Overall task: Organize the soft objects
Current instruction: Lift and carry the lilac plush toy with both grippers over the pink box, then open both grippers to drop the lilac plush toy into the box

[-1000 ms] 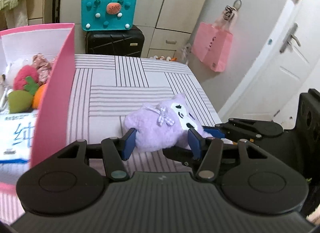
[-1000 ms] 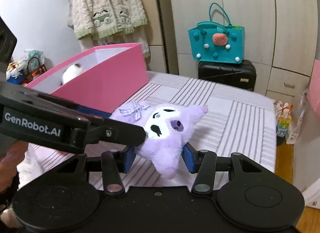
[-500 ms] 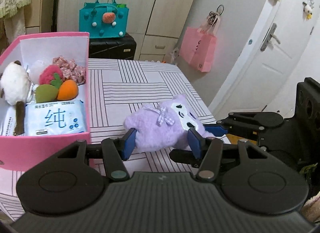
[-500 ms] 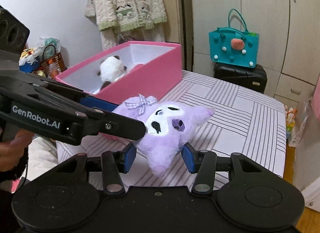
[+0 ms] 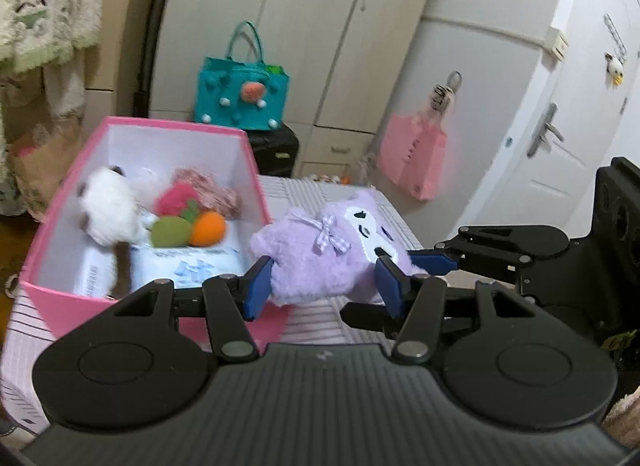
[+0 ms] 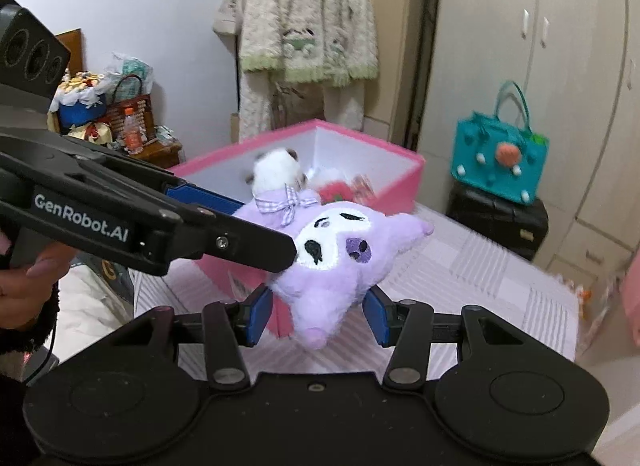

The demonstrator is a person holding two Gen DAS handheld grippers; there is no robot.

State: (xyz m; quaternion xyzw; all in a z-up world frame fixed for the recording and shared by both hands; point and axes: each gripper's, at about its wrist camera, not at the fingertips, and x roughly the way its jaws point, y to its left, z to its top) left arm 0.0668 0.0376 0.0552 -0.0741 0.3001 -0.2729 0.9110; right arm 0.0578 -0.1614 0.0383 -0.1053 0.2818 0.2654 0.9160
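Purple plush toy point(image 5: 320, 262) with a white face patch and a checked bow hangs in the air, gripped from two sides at once. The left gripper point(image 5: 322, 282) has its blue pads point(image 5: 258, 280) pressed into the plush's body, and the right gripper point(image 6: 318, 312) clamps the lower, narrower end of the same toy (its blue pads sink into the fur on both sides). In the right wrist view the left gripper's black arm crosses in from the left, held by a hand point(image 6: 28, 286) in a dark fuzzy sleeve.

The toy sits just above the near corner of the pink storage box point(image 5: 64, 298), which stands on a table with a striped cloth point(image 6: 480, 282). Inside the box lie a white plush animal point(image 5: 108, 213), a pink strawberry plush point(image 5: 176, 197), a green one point(image 5: 170, 231), an orange one point(image 5: 208, 227) and a pack of tissues point(image 5: 192, 266) along the bottom.

Behind the table a teal felt handbag point(image 5: 240, 97) rests on a black suitcase point(image 6: 496, 221), and a pink bag point(image 5: 412, 161) hangs on the wall beside a white door point(image 5: 568, 137).
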